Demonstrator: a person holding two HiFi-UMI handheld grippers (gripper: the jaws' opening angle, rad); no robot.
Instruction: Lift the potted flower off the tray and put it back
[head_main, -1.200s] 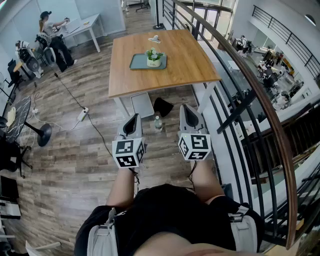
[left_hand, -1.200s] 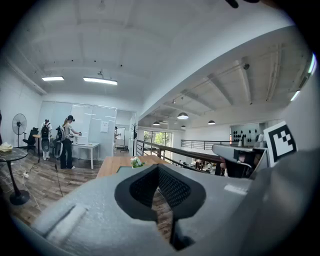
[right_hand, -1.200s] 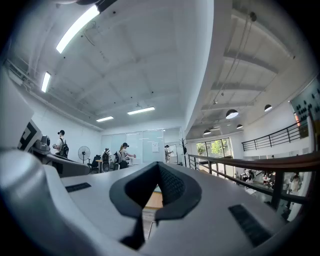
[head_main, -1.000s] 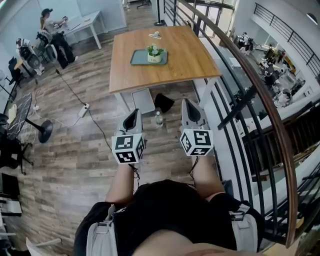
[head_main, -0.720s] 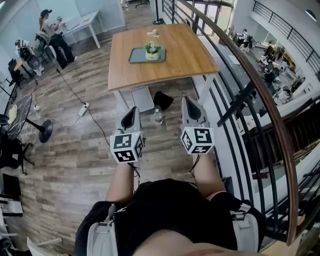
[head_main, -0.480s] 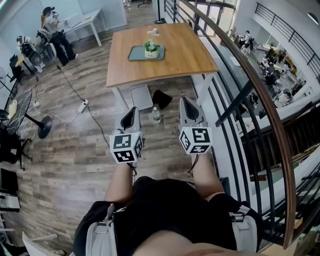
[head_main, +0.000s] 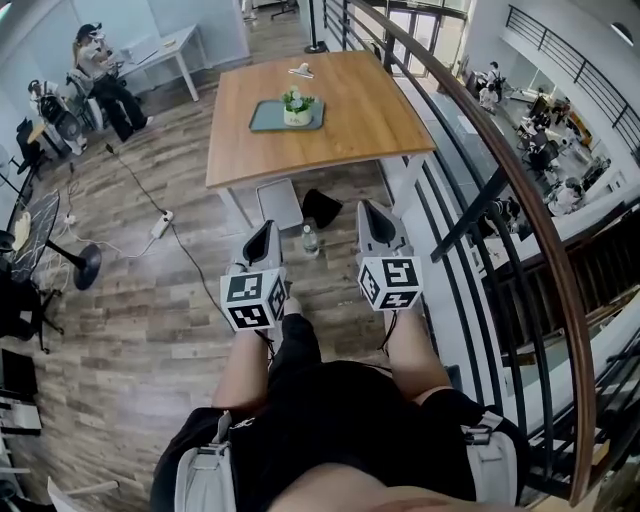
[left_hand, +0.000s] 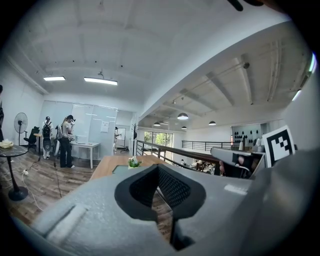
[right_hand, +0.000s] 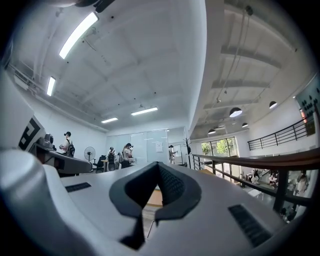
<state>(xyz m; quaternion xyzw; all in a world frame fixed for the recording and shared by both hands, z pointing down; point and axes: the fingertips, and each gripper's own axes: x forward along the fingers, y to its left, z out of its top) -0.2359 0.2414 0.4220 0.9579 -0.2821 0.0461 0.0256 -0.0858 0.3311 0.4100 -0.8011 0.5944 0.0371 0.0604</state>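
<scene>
The potted flower (head_main: 295, 107), a white pot with green leaves and pale blooms, stands on a grey-green tray (head_main: 270, 120) on the wooden table (head_main: 360, 120), far ahead of me. In the left gripper view the potted flower (left_hand: 133, 162) shows small above the jaw tips, on the tray (left_hand: 119, 169). My left gripper (head_main: 268, 230) and right gripper (head_main: 368, 212) hang side by side over the floor, well short of the table. Both are shut with nothing between the jaws. In their own views, the left gripper (left_hand: 159, 168) and the right gripper (right_hand: 158, 165) point about level.
A dark metal railing with a wooden handrail (head_main: 480, 150) runs along the right. A water bottle (head_main: 309, 240) stands on the floor under the table's near edge. A small white object (head_main: 300, 71) lies at the table's far edge. People sit at a white desk (head_main: 165, 50) far left; a cable and power strip (head_main: 160, 222) cross the floor.
Both grippers have sunk slightly and stayed shut and empty. A leg in black has come forward between my arms. The table has shifted a little left in the head view.
</scene>
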